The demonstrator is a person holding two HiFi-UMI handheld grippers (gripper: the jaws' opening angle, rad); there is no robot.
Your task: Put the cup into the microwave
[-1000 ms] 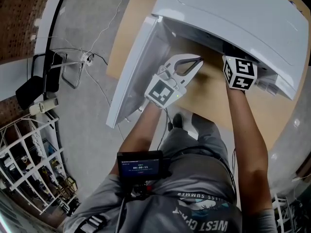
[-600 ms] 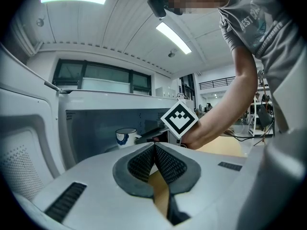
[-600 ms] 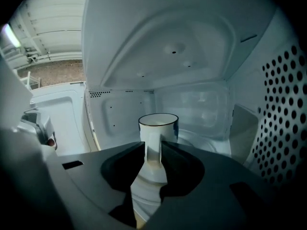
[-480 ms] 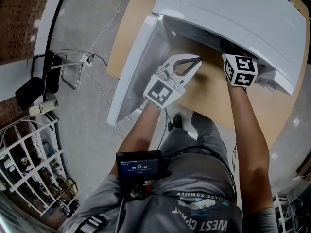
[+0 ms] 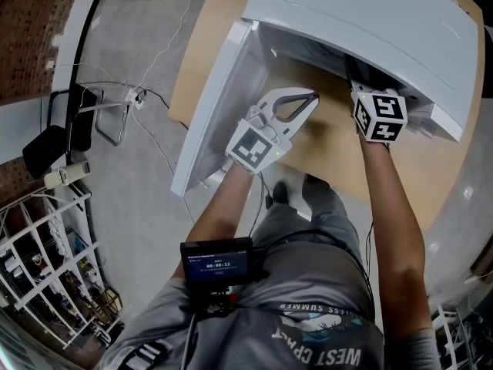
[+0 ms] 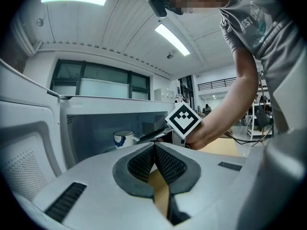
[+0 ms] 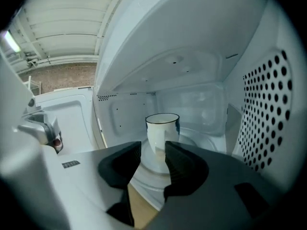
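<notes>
The white cup [image 7: 162, 133] with a dark rim stands upright on the glass turntable [image 7: 158, 176] inside the white microwave [image 5: 370, 21]. My right gripper [image 7: 153, 150] reaches into the cavity; its jaws are opening, with the cup just beyond the tips and a gap on both sides. From the head view only its marker cube [image 5: 380, 116] shows at the microwave's mouth. My left gripper [image 5: 308, 97] hangs shut and empty in front of the opening, over the wooden table [image 5: 339, 156]. In the left gripper view the cup [image 6: 124, 139] shows inside, with the right gripper's cube [image 6: 183, 120] beside it.
The microwave door [image 5: 219, 106] is swung wide open to the left. The cavity's perforated right wall [image 7: 271, 109] is close to my right gripper. On the floor to the left lie cables [image 5: 154, 91], a chair [image 5: 69, 129] and a wire rack [image 5: 46, 260].
Both hands stay where they were; only the head view itself has shifted slightly.
</notes>
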